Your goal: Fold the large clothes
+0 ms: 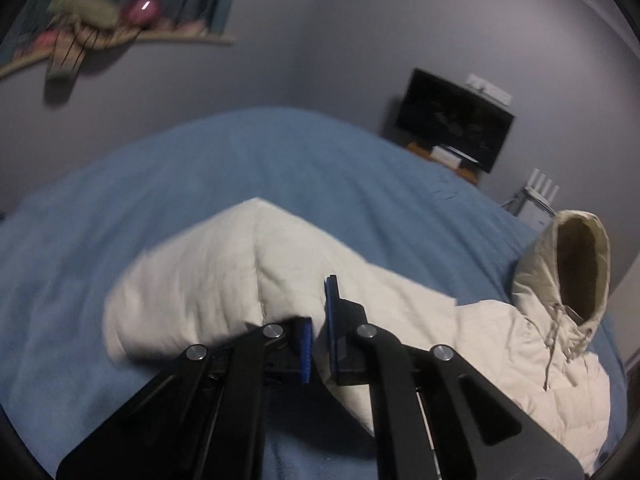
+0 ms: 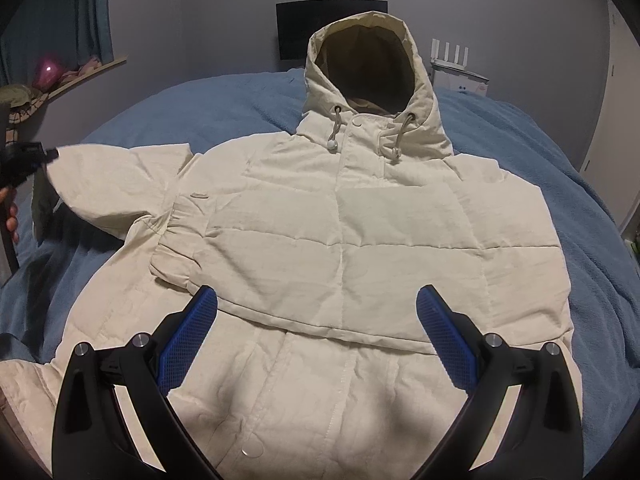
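Observation:
A cream hooded puffer jacket [image 2: 340,220] lies front up on a blue blanket [image 2: 580,240], its hood [image 2: 368,60] standing at the far end. My left gripper [image 1: 318,332] is shut on the jacket's sleeve [image 1: 224,272], with cream fabric pinched between the blue pads and the sleeve lifted off the bed. In the right wrist view that gripper [image 2: 48,154] shows at the left edge, holding the sleeve end [image 2: 100,176]. My right gripper [image 2: 316,320] hovers open over the jacket's lower front with nothing between its fingers.
A dark screen [image 1: 456,120] hangs on the grey wall beyond the bed, with a white router [image 2: 448,50] beside it. A sill [image 2: 80,76] at the left holds a pink object and soft toys. A hand [image 2: 10,216] shows at the left edge.

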A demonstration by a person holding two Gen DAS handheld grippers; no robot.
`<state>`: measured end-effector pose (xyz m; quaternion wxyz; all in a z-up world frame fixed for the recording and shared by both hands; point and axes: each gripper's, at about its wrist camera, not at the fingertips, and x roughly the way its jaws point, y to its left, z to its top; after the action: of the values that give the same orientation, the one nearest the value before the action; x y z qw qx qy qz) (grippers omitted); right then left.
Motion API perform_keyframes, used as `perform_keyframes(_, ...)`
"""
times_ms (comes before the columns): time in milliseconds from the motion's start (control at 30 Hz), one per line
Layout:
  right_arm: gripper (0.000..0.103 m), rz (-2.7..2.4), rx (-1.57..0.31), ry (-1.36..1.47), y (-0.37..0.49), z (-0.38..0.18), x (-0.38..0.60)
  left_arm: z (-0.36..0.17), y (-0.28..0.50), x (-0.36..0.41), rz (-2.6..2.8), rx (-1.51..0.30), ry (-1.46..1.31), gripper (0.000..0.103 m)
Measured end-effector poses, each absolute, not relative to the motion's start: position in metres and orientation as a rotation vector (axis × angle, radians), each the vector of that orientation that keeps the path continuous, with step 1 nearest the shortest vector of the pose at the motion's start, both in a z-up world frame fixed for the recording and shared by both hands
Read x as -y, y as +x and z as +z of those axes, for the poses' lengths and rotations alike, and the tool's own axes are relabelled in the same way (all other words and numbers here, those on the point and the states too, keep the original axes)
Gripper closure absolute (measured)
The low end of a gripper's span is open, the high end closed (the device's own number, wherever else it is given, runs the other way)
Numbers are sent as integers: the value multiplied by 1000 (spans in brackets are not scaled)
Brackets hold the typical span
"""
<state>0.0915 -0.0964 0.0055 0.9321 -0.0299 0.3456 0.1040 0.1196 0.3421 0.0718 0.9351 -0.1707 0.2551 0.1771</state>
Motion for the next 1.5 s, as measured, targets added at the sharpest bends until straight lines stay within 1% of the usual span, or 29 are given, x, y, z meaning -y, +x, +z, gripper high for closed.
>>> perform_keyframes(133, 7, 187, -706, -46, 91, 9, 105, 88, 127, -317, 301, -482, -296, 98)
perform_keyframes(433, 7, 145, -683, -27, 84, 20, 130, 125, 112, -216, 76, -386, -92, 98)
perform_keyframes(667, 7, 77, -683, 16, 80, 24, 165, 125, 101, -135, -104, -391, 74, 98)
perform_keyframes(800, 7, 37, -691, 41, 79, 24, 184, 107, 108, -95, -210, -447, 114, 98)
perform_keyframes(1067, 7, 7, -702, 46, 68, 22, 204, 38, 133, -34, -353, -642, 199, 98)
perform_keyframes(1167, 7, 10, -704, 49, 63, 22, 208, 19, 134, -26, -392, -692, 230, 95)
perform_keyframes(1267, 7, 12, -704, 52, 58, 23, 212, 5, 140, -25, -446, -764, 177, 83)
perform_keyframes(1300, 7, 14, -703, 53, 57, 23, 213, 1, 141, -26, -464, -783, 150, 77)
perform_keyframes(1333, 7, 15, -703, 54, 56, 23, 214, -1, 143, -28, -487, -804, 113, 66)
perform_keyframes(1367, 7, 16, -703, 56, 55, 24, 214, -3, 143, -28, -507, -816, 89, 58)
perform_keyframes(1400, 7, 18, -704, 57, 55, 24, 215, -3, 142, -29, -535, -833, 58, 39)
perform_keyframes(1433, 7, 22, -704, 58, 54, 24, 214, -2, 141, -31, -556, -842, 30, 28)
perform_keyframes(1500, 7, 31, -704, 56, 54, 24, 211, 2, 136, -34, -561, -839, 8, 23)
